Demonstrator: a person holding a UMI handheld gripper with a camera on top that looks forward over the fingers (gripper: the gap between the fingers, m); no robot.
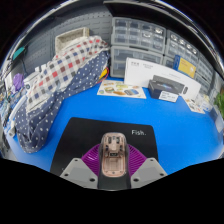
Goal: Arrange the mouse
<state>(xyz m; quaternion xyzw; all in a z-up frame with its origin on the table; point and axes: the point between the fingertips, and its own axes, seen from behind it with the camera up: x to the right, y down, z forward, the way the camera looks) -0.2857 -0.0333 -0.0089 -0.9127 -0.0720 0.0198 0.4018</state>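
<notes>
A pale, see-through mouse (113, 155) sits lengthwise between my fingers, its nose pointing away from me. My gripper (113, 160) is shut on the mouse, with the purple pads (92, 158) pressed against both of its sides. Beneath and just ahead of the mouse lies a black mouse mat (110, 130) with small white lettering near its right corner, resting on the blue table (180, 125). I cannot tell whether the mouse touches the mat or hangs just above it.
A heap of checked cloth (62, 80) covers the left of the table. Beyond the mat lie a printed leaflet (122, 90) and white boxes (160, 78). Grey drawer cabinets (138, 42) stand along the back.
</notes>
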